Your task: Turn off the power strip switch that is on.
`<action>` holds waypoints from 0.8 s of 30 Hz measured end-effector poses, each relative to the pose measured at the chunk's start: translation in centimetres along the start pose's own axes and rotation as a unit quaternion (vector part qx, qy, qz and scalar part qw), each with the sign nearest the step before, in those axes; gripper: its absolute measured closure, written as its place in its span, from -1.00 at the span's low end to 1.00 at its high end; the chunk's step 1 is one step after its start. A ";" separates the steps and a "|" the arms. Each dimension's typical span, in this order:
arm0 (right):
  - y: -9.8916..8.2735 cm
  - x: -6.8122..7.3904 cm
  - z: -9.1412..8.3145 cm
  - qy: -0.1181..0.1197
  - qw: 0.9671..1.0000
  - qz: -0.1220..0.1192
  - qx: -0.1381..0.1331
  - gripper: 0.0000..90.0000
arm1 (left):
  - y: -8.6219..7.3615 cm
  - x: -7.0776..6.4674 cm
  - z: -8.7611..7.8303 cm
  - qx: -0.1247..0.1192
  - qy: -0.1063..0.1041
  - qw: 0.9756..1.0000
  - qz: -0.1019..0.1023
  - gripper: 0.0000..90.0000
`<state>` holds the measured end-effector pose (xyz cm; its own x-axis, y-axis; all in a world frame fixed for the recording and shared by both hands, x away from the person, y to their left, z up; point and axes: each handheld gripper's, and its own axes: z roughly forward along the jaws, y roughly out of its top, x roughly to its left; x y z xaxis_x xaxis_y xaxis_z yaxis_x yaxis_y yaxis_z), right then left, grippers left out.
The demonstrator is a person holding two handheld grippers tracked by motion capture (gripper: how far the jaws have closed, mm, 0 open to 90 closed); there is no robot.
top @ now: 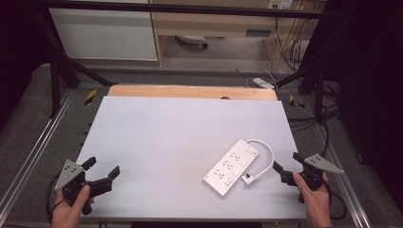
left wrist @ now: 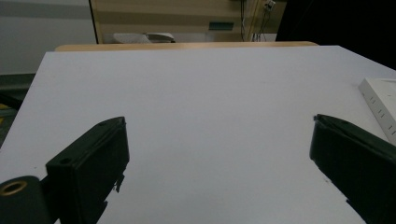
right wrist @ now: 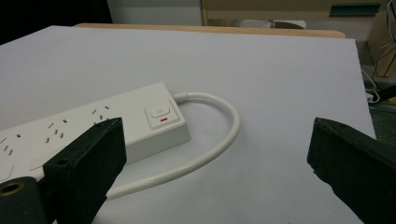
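Observation:
A white power strip (top: 232, 166) lies at an angle on the right half of the white table top (top: 180, 137), its white cable (top: 266, 156) looping to a plug (top: 248, 178) beside it. My right gripper (top: 288, 162) hovers just right of the loop, open and empty. In the right gripper view the power strip (right wrist: 84, 126) with its switch (right wrist: 160, 113) and the cable (right wrist: 224, 135) lie between and ahead of the jaws. My left gripper (top: 103, 166) is open and empty at the near left corner; its own view catches the strip's end (left wrist: 380, 100) at the right.
A wooden board edge (top: 192, 91) runs along the table's far side. Metal frame rails (top: 33, 156) flank the table, and a second white power strip (top: 263, 83) with loose cables lies on the floor beyond the far right corner.

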<state>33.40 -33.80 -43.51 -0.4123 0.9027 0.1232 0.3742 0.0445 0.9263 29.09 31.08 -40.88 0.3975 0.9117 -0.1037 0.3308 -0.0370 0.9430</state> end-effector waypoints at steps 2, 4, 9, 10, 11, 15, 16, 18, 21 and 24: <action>0.0 0.0 0.0 0.001 1.000 0.001 -0.001 -0.89 | 0.0 0.0 0.0 0.000 0.000 1.000 0.000 -0.90; 0.0 0.0 0.0 0.001 1.000 0.000 -0.002 -0.88 | 0.0 0.0 0.0 0.000 0.000 1.000 0.000 -0.90; 0.1 0.1 -0.2 0.001 1.000 -0.001 -0.006 -0.89 | 0.0 -0.1 0.1 0.003 -0.001 1.000 0.002 -0.90; 0.1 0.1 -0.2 -0.002 1.000 -0.001 -0.006 -0.91 | 0.0 -0.1 0.1 0.004 -0.001 1.000 0.002 -0.90; 0.2 0.1 -0.2 -0.003 1.000 0.000 -0.007 -0.92 | 0.0 -0.1 0.1 0.004 -0.002 1.000 0.001 -0.90; 0.3 0.2 -0.3 -0.001 1.000 0.003 -0.012 -0.93 | 0.0 -0.2 0.1 0.005 -0.003 1.000 0.004 -0.90; 0.3 0.2 -0.3 -0.001 1.000 0.003 -0.011 -0.93 | 0.0 -0.2 0.1 0.006 -0.003 1.000 0.004 -0.90; 0.3 0.2 -0.3 -0.001 1.000 0.005 -0.012 -0.94 | 0.0 -0.2 0.1 0.006 -0.003 1.000 0.004 -0.90; 0.3 0.2 -0.4 -0.004 1.000 0.007 -0.012 -0.94 | 0.0 -0.3 0.1 0.006 -0.004 1.000 0.005 -0.90; 0.5 0.1 -0.5 -0.013 1.000 0.021 -0.013 -0.95 | -0.1 -0.3 0.2 0.006 -0.005 1.000 0.005 -0.90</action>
<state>33.14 -33.86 -42.87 -0.3756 0.9139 0.1536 0.3684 -0.0048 0.9296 29.09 30.75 -40.95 0.4088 0.9074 -0.0973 0.3365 -0.0508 0.9403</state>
